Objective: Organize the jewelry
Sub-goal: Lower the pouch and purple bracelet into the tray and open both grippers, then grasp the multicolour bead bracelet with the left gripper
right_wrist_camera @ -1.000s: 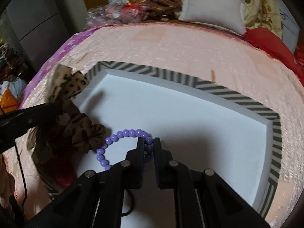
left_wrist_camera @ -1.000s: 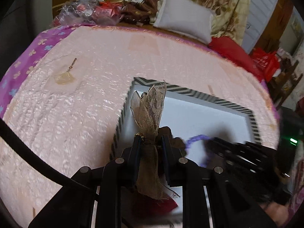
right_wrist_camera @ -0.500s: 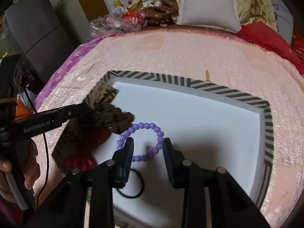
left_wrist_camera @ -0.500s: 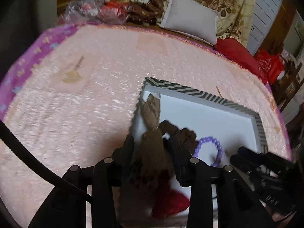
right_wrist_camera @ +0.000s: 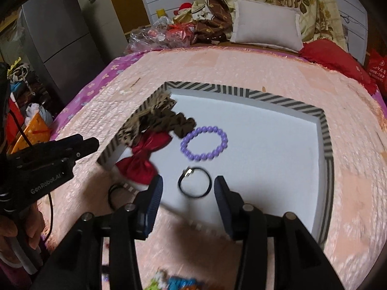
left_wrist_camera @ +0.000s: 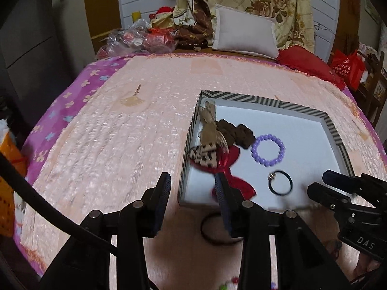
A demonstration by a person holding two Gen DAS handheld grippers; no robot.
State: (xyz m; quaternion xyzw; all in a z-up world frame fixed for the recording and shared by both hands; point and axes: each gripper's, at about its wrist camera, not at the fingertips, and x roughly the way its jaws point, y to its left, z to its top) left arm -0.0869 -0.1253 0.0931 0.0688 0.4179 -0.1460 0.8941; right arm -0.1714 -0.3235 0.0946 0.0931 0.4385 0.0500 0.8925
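At the bottom of each view, my left hand-held gripper (left_wrist_camera: 192,188) stands apart and empty, and my right hand-held gripper (right_wrist_camera: 187,191) is opening, nothing between its pads. Beyond, mid-frame, the striped box (right_wrist_camera: 324,130) on the bed (left_wrist_camera: 108,133) holds a black hair tie (right_wrist_camera: 194,186), purple bead bracelet (right_wrist_camera: 204,143), red bow (right_wrist_camera: 142,159) and brown scrunchie (left_wrist_camera: 235,134).

White letters "DAS" stand on the black body of the right tongs (left_wrist_camera: 338,186), at about four o'clock in the left wrist view. "GenRobot.AI" runs in white along the black body of the left tongs (right_wrist_camera: 79,145), at about eight o'clock in the right wrist view. The red bag (left_wrist_camera: 347,68) at two o'clock carries white print and a round logo, too small to read.
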